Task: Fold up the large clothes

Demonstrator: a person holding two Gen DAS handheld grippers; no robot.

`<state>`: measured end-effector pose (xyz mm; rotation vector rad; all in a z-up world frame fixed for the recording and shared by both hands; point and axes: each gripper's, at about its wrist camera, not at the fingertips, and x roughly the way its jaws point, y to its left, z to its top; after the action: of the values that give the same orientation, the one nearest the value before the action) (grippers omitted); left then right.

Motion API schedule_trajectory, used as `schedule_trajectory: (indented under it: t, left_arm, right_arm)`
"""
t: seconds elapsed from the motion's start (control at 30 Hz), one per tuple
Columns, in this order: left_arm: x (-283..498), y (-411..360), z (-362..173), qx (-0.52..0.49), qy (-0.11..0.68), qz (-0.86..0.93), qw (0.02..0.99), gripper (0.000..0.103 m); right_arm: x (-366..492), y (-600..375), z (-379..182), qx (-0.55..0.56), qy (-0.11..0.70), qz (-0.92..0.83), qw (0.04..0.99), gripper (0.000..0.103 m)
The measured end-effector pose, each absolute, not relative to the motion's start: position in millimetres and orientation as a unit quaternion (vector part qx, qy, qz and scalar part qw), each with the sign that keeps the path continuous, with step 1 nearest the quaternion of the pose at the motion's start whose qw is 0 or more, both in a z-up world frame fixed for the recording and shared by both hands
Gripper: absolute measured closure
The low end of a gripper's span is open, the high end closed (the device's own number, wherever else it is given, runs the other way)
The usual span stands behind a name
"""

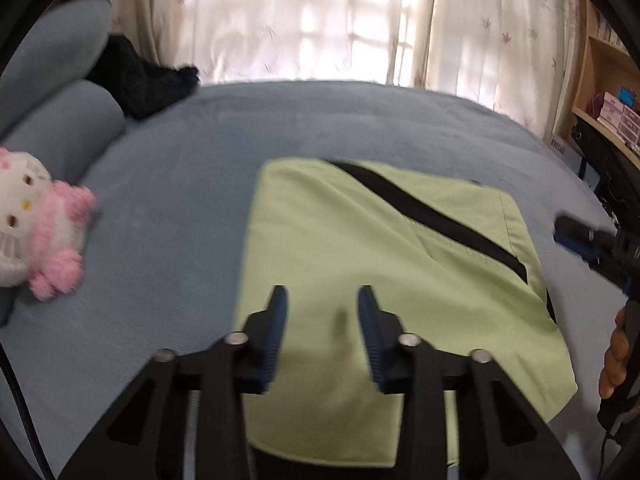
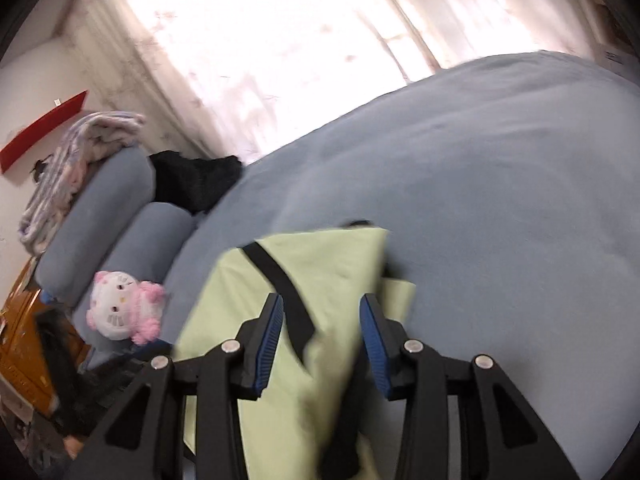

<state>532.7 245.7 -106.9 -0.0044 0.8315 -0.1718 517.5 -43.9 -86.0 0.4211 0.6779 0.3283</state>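
A light green garment point(image 1: 384, 272) with a black stripe lies folded into a rough rectangle on the blue-grey bed. It also shows in the right wrist view point(image 2: 320, 276), where part of it looks rumpled near the fingers. My left gripper point(image 1: 322, 300) is open above the garment's near part, with nothing between its fingers. My right gripper point(image 2: 322, 308) is open over the garment's right side; it also shows at the right edge of the left wrist view point(image 1: 576, 236), beside the garment. The frames are blurred by motion.
The blue-grey bed point(image 1: 192, 184) extends to curtains at the back. A pink and white plush toy point(image 1: 40, 240) lies at the left, also seen in the right wrist view point(image 2: 124, 308). Blue bolster pillows point(image 2: 100, 216), a dark cloth point(image 1: 140, 76) and a wooden shelf point(image 1: 600, 92) border the bed.
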Motion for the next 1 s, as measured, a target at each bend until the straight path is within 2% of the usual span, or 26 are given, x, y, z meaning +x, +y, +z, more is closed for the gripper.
schedule_trajectory:
  t: [0.2, 0.23, 0.27, 0.3, 0.4, 0.53, 0.57, 0.83, 1.0]
  left_arm:
    - [539, 220, -140, 0.015, 0.422, -0.072, 0.904, 0.074]
    - [539, 220, -143, 0.020, 0.420, -0.070, 0.905, 0.074]
    - [538, 220, -145, 0.023, 0.418, -0.072, 0.905, 0.074]
    - [536, 219, -147, 0.028, 0.415, -0.076, 0.906, 0.074]
    - [531, 216, -146, 0.044, 0.410, -0.078, 0.908, 0.074]
    - [528, 215, -143, 0.045, 0.414, -0.070, 0.907, 0.074]
    - [525, 214, -140, 0.041, 0.416, -0.068, 0.906, 0.074]
    - [496, 212, -121, 0.023, 0.437, -0.063, 0.897, 0.074]
    - [451, 202, -95, 0.021, 0.447, -0.068, 0.892, 0.074]
  right_arm:
    - [571, -8, -109, 0.155, 0.378, 0.146, 0.901, 0.064]
    - [576, -8, -117, 0.146, 0.386, 0.128, 0.902, 0.066]
    - [585, -12, -127, 0.135, 0.397, 0.104, 0.902, 0.080]
    - [591, -17, -135, 0.129, 0.411, 0.087, 0.898, 0.103]
    - [594, -40, -147, 0.158, 0.419, 0.092, 0.889, 0.103]
    - [581, -38, -137, 0.124, 0.420, 0.071, 0.896, 0.103]
    - [573, -38, -132, 0.129, 0.419, 0.078, 0.896, 0.100]
    - [501, -29, -100, 0.163, 0.413, 0.150, 0.884, 0.100]
    - [453, -17, -76, 0.148, 0.422, 0.170, 0.878, 0.100]
